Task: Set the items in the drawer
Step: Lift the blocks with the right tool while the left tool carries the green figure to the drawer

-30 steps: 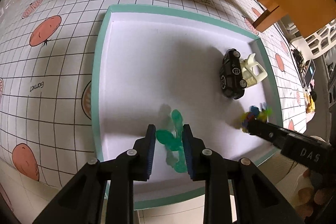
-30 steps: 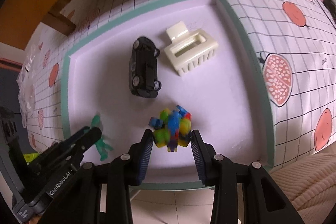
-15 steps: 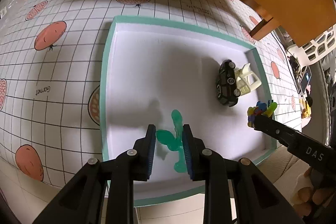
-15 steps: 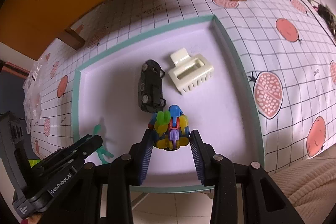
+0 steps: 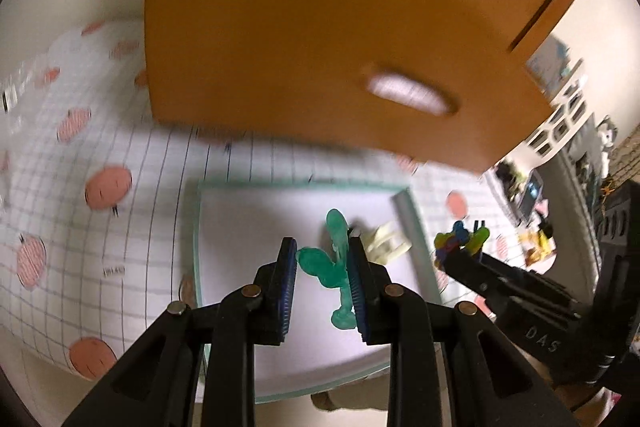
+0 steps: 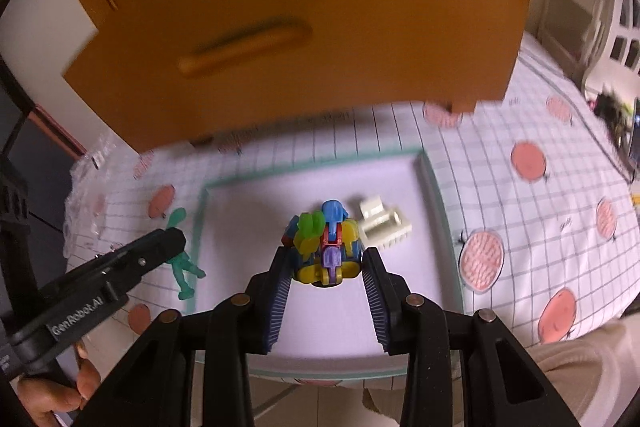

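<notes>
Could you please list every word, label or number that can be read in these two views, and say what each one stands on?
"DAS" on the right gripper body, seen from the left wrist camera.
"GenRobot.AI" on the left gripper body, seen from the right wrist camera.
Small dark print on the tablecloth is too blurred to read in either view.
The orange drawer, tray and toys show no text.
</notes>
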